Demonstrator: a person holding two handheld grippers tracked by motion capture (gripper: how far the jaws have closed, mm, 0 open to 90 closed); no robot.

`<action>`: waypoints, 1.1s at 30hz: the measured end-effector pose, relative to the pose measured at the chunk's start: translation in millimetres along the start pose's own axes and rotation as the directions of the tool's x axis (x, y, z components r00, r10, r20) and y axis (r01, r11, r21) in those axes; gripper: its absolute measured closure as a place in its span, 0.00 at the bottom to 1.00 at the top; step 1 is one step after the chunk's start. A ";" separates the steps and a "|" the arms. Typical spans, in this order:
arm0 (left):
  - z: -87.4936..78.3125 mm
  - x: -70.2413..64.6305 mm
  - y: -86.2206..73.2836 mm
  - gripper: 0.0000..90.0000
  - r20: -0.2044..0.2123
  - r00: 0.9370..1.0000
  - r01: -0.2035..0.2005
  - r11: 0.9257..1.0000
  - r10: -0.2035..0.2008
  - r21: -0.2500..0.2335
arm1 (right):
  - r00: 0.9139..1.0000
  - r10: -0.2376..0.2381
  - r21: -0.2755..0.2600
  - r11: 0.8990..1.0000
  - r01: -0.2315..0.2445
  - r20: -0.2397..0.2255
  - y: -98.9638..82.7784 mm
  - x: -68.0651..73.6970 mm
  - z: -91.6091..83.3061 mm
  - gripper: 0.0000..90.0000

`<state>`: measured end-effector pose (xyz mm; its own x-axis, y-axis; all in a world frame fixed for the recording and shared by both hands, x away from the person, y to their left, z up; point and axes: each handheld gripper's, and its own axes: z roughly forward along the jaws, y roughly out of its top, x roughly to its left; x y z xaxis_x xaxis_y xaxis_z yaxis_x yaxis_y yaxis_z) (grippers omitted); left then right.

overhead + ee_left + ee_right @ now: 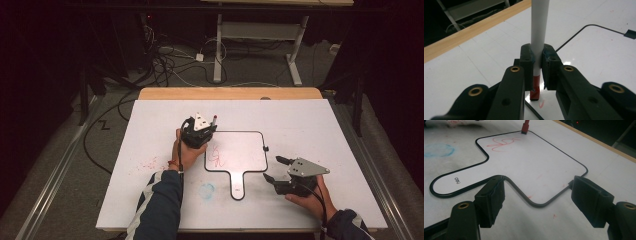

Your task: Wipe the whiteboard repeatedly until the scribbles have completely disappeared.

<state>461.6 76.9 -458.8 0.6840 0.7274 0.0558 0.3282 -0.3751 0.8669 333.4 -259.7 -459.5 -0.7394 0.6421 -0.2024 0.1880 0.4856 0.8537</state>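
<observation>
1. Left gripper (204,131): jaws clamped tight on a red whiteboard marker (538,42), held upright w/ the red tip end down, at the top-left corner of the paddle-shaped whiteboard (250,147). Upright hold prob. so the tip meets the board squarely for drawing.
2. Marker: white barrel, red band and red tip section showing below the pads in the left gripper view; tip looks just at or touching the board, can't tell which.
3. Whiteboard: lies flat mid-table on the white table cover (150,125), handle toward the person. Thin black rim, glossy white face, red scribble (502,143) near the marker end, small brand print on the handle.
4. Right gripper (272,168): jaws wide apart, nothing between them, resting low just beside the board's right-near corner. Judging by that, it's staged to steady the board while the left one writes.
5. Cover also has faint red specks + a blue smudge (207,189) near the handle.
</observation>
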 end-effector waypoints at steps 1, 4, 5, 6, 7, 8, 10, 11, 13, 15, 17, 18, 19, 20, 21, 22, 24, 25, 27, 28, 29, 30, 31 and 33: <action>-0.4 -1.9 -0.6 0.88 0.026 1.000 0.009 1.000 -0.009 -0.007 | 1.000 -0.001 0.000 1.000 0.001 0.000 0.0 -0.1 -0.2 0.31; -2.6 -17.8 -2.4 0.88 0.106 0.994 -0.015 1.000 0.018 -0.025 | 1.000 0.002 -0.002 1.000 -0.002 0.000 0.1 -0.4 -0.5 0.31; -3.8 -21.9 -2.6 0.88 0.115 0.993 -0.031 0.999 0.034 -0.025 | 1.000 0.000 0.003 1.000 0.000 0.004 0.6 0.4 -0.9 0.31; -4.6 -26.5 -2.6 0.88 0.138 0.989 -0.045 0.998 0.050 -0.035 | 1.000 -0.001 0.001 1.000 0.001 0.002 0.8 1.0 -1.0 0.31; -5.7 -29.7 -2.8 0.88 0.156 0.986 -0.060 0.997 0.066 -0.041 | 1.000 -0.006 -0.001 1.000 0.006 0.000 1.0 1.3 -1.2 0.31; -7.8 -33.6 -3.0 0.88 0.155 0.985 -0.071 0.997 0.075 -0.031 | 1.000 -0.007 -0.001 1.000 0.007 0.000 1.2 1.6 -1.1 0.31; -9.8 -35.6 -2.2 0.88 0.148 0.983 -0.103 0.994 0.105 -0.020 | 1.000 -0.007 0.003 1.000 0.007 0.002 1.5 1.9 -0.7 0.31; -9.8 -33.4 -2.2 0.88 0.139 0.985 -0.102 0.995 0.104 -0.017 | 1.000 -0.008 0.003 1.000 0.008 0.001 1.5 2.0 -0.5 0.31; -10.0 -26.4 -3.6 0.88 0.109 0.990 -0.085 0.996 0.086 -0.013 | 1.000 -0.009 0.006 1.000 0.009 0.000 1.3 2.2 0.0 0.31; -9.7 -15.9 -5.7 0.88 0.072 0.996 -0.052 0.999 0.053 -0.016 | 1.000 -0.010 0.006 1.000 0.010 0.002 1.1 2.2 0.1 0.31; -9.3 -8.4 -6.8 0.88 0.053 0.998 -0.023 1.000 0.024 -0.018 | 1.000 -0.008 0.005 1.000 0.008 0.000 0.6 1.8 0.7 0.31; -9.1 -5.2 -7.1 0.88 0.041 0.999 -0.012 1.000 0.013 -0.018 | 1.000 -0.004 0.007 1.000 0.004 -0.002 0.3 1.9 1.0 0.31; -9.0 -2.3 -7.3 0.88 0.036 0.999 -0.004 1.000 0.004 -0.017 | 1.000 -0.006 0.007 1.000 0.007 -0.003 0.1 1.9 1.3 0.31; -9.0 -0.4 -7.5 0.88 0.034 0.999 0.006 1.000 -0.006 -0.018 | 1.000 -0.009 0.008 1.000 0.009 -0.003 0.1 2.1 1.4 0.31; -9.2 0.4 -8.0 0.88 0.036 0.999 0.012 1.000 -0.011 -0.020 | 1.000 -0.013 0.009 1.000 0.013 -0.004 0.3 2.4 1.3 0.31; -9.7 0.0 -8.3 0.88 0.040 0.999 0.015 1.000 -0.014 -0.020 | 1.000 -0.012 0.007 1.000 0.013 -0.005 0.3 2.8 1.2 0.31; -10.7 -2.2 -8.3 0.88 0.059 0.998 0.013 1.000 -0.012 -0.018 | 1.000 -0.014 0.008 1.000 0.014 -0.005 0.6 2.8 0.7 0.31; -11.5 -4.3 -8.5 0.88 0.075 0.997 0.012 1.000 -0.011 -0.017 | 1.000 -0.013 0.009 1.000 0.013 -0.005 0.6 2.6 0.5 0.31; -13.3 -11.5 -9.4 0.88 0.097 0.995 -0.010 1.000 0.012 -0.022 | 1.000 -0.011 0.008 1.000 0.011 -0.009 0.4 2.3 0.7 0.31; -14.6 -15.3 -10.9 0.88 0.114 0.993 -0.006 1.000 0.009 -0.029 | 1.000 -0.014 0.009 1.000 0.014 -0.009 0.5 2.4 0.6 0.31; -16.5 -19.3 -12.4 0.88 0.129 0.992 -0.008 0.999 0.012 -0.034 | 1.000 -0.013 0.009 1.000 0.013 -0.010 0.7 2.7 0.4 0.31; -18.4 -23.5 -13.6 0.88 0.132 0.991 -0.017 0.999 0.022 -0.038 | 1.000 -0.014 0.009 1.000 0.014 -0.011 0.9 2.9 0.0 0.31; -20.4 -26.9 -14.5 0.88 0.144 0.989 -0.018 0.999 0.023 -0.038 | 1.000 -0.015 0.005 1.000 0.015 -0.012 1.0 2.9 -0.2 0.31; -23.6 -33.8 -16.9 0.88 0.177 0.984 -0.016 0.999 0.023 -0.045 | 1.000 -0.014 0.004 1.000 0.014 -0.014 1.3 3.0 -0.2 0.31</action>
<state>417.6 72.2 -463.7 0.7961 0.6050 -0.0127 0.2880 -0.3604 0.8872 331.3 -257.3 -458.9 -0.7511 0.6267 -0.2076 0.1802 0.4971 0.8488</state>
